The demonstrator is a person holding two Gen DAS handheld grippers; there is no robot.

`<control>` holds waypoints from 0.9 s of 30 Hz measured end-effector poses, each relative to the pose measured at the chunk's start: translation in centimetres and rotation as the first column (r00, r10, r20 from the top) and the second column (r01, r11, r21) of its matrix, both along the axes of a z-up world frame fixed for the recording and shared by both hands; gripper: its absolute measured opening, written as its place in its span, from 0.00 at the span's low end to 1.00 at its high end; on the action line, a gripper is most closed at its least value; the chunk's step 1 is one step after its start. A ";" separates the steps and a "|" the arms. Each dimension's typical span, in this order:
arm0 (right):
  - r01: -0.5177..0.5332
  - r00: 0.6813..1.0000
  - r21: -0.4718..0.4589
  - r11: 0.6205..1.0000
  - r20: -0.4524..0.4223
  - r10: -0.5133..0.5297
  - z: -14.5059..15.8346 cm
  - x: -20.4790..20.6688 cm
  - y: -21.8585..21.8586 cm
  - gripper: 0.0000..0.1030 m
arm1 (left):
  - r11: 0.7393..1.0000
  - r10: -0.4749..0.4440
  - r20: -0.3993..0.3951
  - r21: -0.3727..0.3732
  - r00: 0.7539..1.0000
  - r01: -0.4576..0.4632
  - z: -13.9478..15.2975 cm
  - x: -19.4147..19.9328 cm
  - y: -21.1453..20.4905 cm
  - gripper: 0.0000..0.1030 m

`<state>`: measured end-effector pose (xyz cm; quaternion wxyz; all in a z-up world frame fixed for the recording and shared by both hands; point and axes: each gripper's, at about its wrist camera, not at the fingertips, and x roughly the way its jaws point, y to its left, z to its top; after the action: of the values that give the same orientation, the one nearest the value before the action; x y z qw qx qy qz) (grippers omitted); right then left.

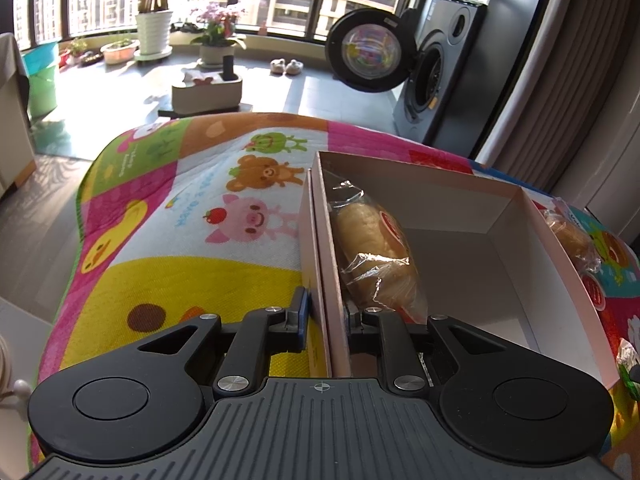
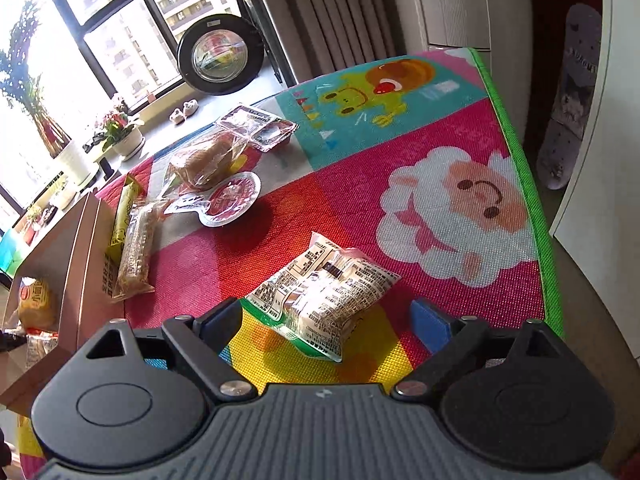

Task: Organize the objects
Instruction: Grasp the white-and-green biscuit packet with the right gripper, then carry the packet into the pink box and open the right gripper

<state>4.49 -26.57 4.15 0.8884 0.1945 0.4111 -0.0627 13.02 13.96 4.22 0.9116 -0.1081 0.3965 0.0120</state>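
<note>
Your right gripper (image 2: pixel 326 316) hangs over the printed snack packet (image 2: pixel 322 304) with its fingers spread wide, 1 on each side and neither touching it. The packet lies near the front edge of the mat (image 2: pixel 460 152), on the yellow patch. It is puffy, glossy film with a green border and dense black print, and one corner rides up off the mat. If you close high on that slick, air-filled film, I expect it to squirt out or twist. If you close low, a fingertip could drag the soft mat and wrinkle it.

Your left gripper (image 1: pixel 326 320) is clamped on the left wall of the cardboard box (image 1: pixel 500 208), 1 finger outside and 1 inside. The wall looks thin, so a hard pull may bend it or tip the box. The wrapped bread (image 1: pixel 374 256) leans against that wall just ahead of the inner finger and could get pinched.

The other snacks lie towards the far left of the mat: 2 long bars (image 2: pixel 132 240), a round red-lidded cup (image 2: pixel 232 200) and more wrapped food behind, all well apart from the packet.
</note>
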 end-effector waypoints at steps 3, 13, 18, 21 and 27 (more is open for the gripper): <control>-0.025 0.999 -0.037 0.999 0.023 0.026 -0.4 1.3 1.5 0.90 | 1.000 -0.002 0.000 0.000 1.000 0.002 0.0 0.0 0.0 0.18; -0.175 0.977 -0.310 0.935 0.061 0.203 -1.7 4.0 6.9 0.73 | 1.000 -0.007 0.002 0.005 1.000 0.007 0.0 -0.1 0.1 0.18; -0.221 0.971 -0.314 0.923 0.015 0.238 -0.7 2.5 6.9 0.53 | 1.000 -0.009 0.003 0.011 1.000 0.009 0.0 -0.1 0.0 0.18; -0.274 0.959 -0.316 0.908 -0.019 0.283 0.2 0.6 7.4 0.51 | 1.000 -0.011 0.005 0.011 1.000 0.011 0.0 -0.2 0.0 0.18; -0.380 0.919 -0.242 0.893 0.015 0.395 3.9 -2.9 9.5 0.51 | 1.000 -0.014 0.010 0.003 1.000 0.014 -0.1 -0.1 0.2 0.18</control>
<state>1.62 -17.09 8.09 0.9124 0.0044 0.4026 0.0736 12.92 14.13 4.12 0.9137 -0.1041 0.3928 0.0055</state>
